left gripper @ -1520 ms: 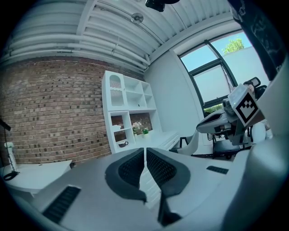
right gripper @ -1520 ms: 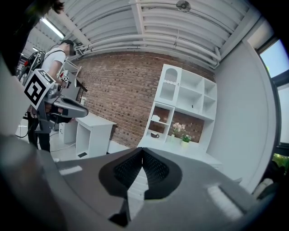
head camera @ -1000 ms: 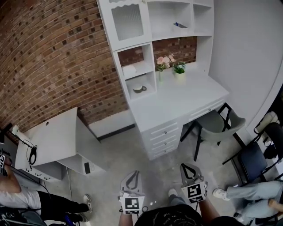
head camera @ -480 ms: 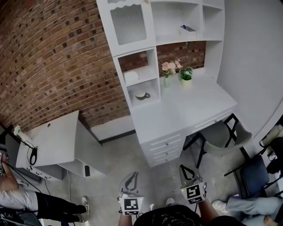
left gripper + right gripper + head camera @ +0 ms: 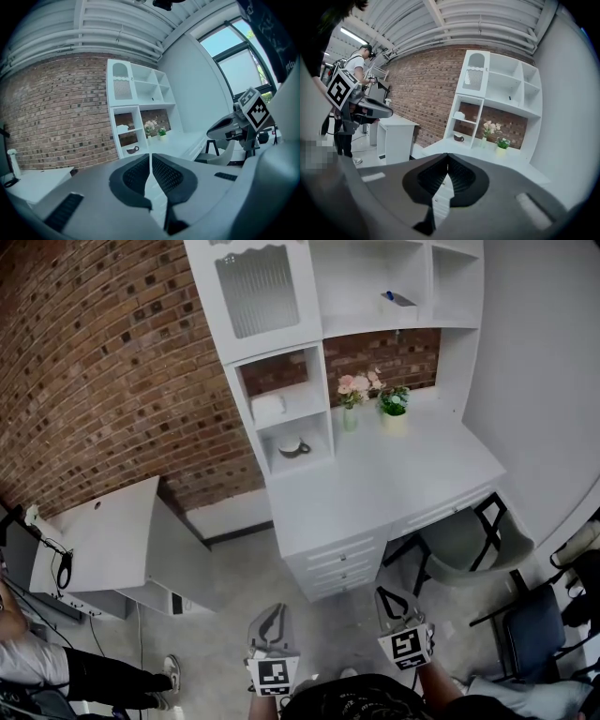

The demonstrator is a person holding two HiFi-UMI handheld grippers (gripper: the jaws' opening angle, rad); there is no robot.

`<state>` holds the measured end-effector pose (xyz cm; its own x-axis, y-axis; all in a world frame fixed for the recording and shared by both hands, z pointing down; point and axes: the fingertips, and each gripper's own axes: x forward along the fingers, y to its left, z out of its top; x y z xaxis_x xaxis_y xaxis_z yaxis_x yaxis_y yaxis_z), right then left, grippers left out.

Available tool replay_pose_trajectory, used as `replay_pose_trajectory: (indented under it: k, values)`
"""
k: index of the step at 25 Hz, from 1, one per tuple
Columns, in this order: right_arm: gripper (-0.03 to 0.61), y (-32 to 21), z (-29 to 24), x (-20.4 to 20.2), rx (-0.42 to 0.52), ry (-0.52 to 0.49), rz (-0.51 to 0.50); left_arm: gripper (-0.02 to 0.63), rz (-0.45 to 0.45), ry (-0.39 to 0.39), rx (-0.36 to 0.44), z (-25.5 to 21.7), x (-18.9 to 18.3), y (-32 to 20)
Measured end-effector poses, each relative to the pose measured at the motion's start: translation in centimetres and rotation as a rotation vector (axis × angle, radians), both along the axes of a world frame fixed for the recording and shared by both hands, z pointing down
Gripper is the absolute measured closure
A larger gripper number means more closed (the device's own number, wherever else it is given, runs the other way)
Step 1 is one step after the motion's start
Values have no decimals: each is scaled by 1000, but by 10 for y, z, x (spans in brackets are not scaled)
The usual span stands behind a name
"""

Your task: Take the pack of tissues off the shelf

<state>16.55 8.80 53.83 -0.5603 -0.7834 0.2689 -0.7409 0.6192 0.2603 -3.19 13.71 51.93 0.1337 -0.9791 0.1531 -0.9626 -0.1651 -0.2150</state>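
The pack of tissues [image 5: 268, 407] is a small white bundle on the upper open shelf of the white desk unit [image 5: 375, 479], left of the brick-backed niche. It also shows as the pack of tissues [image 5: 123, 129] and the pack of tissues [image 5: 460, 115] in the two gripper views. My left gripper [image 5: 272, 618] and right gripper [image 5: 391, 597] are held low over the floor, well short of the desk. Both are shut with nothing between the jaws; the left gripper [image 5: 150, 155] and right gripper [image 5: 447, 155] point toward the shelves.
A cup [image 5: 293, 447] sits on the shelf below the tissues. A flower vase [image 5: 351, 397] and a potted plant [image 5: 393, 405] stand on the desktop. A grey chair [image 5: 459, 542] is tucked at the right, a white side table [image 5: 112, 540] stands left. A person [image 5: 355, 70] is at the far left.
The desk has come closer and shifted a little left in the head view. Both grippers stay shut and low.
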Motion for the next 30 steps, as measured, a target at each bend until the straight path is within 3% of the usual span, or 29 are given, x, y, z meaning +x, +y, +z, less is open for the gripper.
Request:
replay_pose_trajectory:
  k: [18, 30]
  values:
    - [574, -22, 10, 5, -16, -2, -14, 591, 16, -1, -27, 10, 19, -27]
    - [574, -54, 21, -23, -27, 15, -15, 591, 27, 6, -42, 18, -6, -59]
